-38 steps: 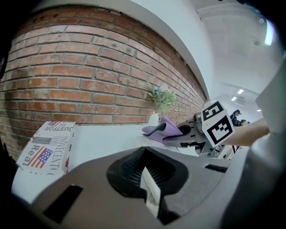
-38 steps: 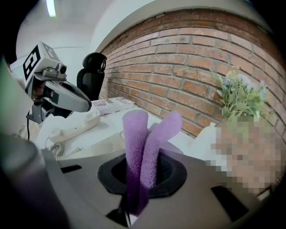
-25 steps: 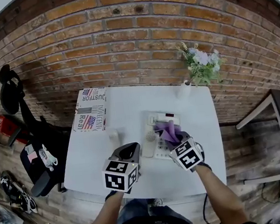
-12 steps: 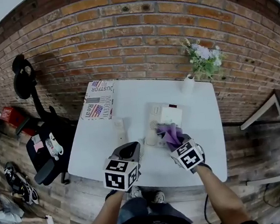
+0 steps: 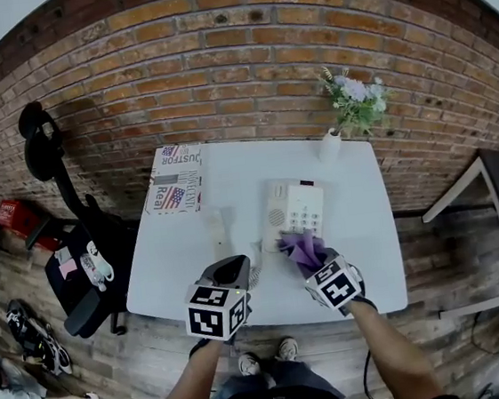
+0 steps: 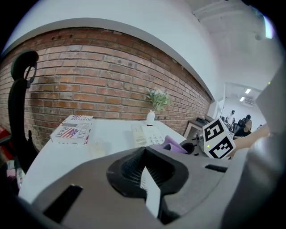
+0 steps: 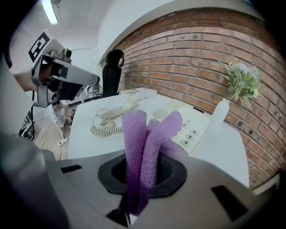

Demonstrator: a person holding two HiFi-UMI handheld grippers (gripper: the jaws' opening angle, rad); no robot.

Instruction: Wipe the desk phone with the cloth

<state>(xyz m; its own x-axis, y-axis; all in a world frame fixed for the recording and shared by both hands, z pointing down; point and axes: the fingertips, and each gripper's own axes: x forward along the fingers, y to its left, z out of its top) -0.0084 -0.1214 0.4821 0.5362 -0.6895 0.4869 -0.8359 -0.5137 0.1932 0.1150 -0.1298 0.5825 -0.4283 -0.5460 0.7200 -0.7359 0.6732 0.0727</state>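
Right gripper (image 5: pixel 313 261) clamped on the purple cloth (image 7: pixel 143 152), phone (image 5: pixel 294 209) just ahead of its tips

Left gripper (image 5: pixel 234 268) has its jaws together with nothing in them. The handset (image 5: pixel 215 227) is off the base, lying on the table (image 5: pixel 363 253) ahead of it.

Handset (image 5: pixel 214 224) lies left of the desk phone (image 5: pixel 294 208), vase (image 5: pixel 329 147) behind
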